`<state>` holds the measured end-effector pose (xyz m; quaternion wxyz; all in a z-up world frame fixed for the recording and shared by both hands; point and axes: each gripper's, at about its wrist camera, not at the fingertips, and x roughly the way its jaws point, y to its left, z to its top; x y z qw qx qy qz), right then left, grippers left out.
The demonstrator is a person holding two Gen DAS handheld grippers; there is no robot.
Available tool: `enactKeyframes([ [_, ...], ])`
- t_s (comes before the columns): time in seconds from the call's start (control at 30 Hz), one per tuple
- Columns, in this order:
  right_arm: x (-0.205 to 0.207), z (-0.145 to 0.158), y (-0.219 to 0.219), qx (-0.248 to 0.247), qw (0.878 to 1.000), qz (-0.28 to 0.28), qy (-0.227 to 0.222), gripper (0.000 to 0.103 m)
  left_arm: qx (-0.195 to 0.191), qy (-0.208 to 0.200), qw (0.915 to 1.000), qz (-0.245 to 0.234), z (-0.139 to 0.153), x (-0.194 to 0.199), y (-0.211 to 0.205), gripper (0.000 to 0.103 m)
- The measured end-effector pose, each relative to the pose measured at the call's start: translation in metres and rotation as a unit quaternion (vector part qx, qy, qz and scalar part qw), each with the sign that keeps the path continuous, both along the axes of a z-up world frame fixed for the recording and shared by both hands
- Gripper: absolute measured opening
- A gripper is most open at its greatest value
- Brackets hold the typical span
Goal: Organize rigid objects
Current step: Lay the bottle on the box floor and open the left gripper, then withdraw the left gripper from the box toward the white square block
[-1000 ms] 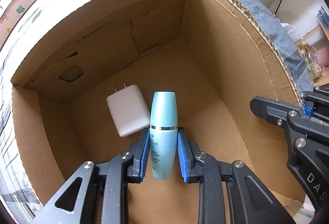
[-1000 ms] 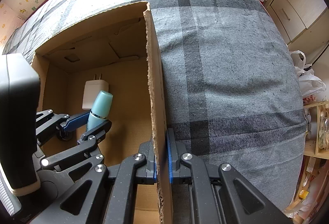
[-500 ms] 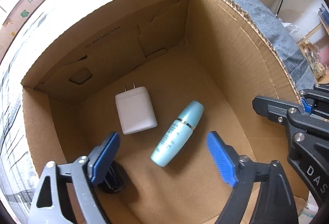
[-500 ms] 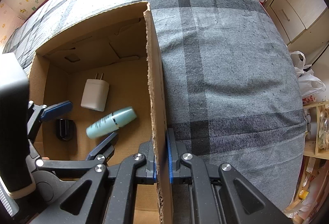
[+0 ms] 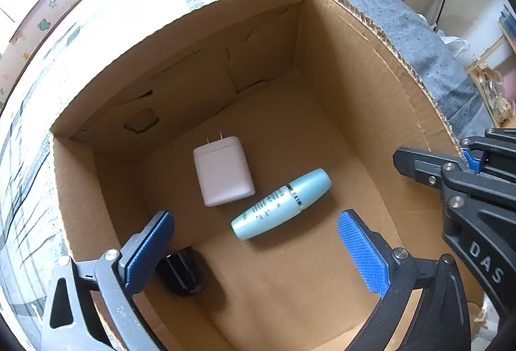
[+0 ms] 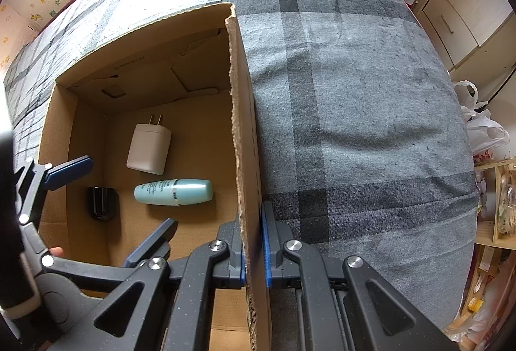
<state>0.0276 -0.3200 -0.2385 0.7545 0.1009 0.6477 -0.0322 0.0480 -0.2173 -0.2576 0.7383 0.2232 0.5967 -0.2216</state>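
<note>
Lying loose on the box [image 5: 354, 112] floor, the bottle [image 5: 281, 204] sits just beside the charger [image 5: 222, 170], below the left gripper [image 5: 254, 251], whose jaws are opening with nothing between them. Right gripper [image 6: 252, 257] is clamped on the box wall. Risks: the round bottle may roll; a slipping wall grip would let the box shift.

Bare box floor [image 5: 290, 296] right of bottle [image 5: 280, 204]

Bright daylight, sharp, fisheye-warped edges
</note>
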Motion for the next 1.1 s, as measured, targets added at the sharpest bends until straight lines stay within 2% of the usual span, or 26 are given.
enactKeyframes([
  [0.33,0.0,0.0,0.0,-0.002,1.0,0.001,-0.001,0.007,-0.002,-0.028,0.9996,0.01,0.032,0.003,0.016,0.103],
  [0.5,0.0,0.001,0.001,-0.003,1.0,0.001,-0.001,0.007,-0.011,-0.018,0.9994,0.028,0.046,0.007,0.029,0.103],
  [0.73,0.0,0.0,0.001,-0.005,1.0,0.0,0.0,0.007,-0.025,-0.024,0.9984,0.045,0.068,0.01,0.049,0.103],
  [1.1,0.0,-0.001,0.001,-0.008,1.0,0.002,0.0,0.007,-0.032,-0.031,0.9954,0.085,0.086,0.012,0.092,0.103],
])
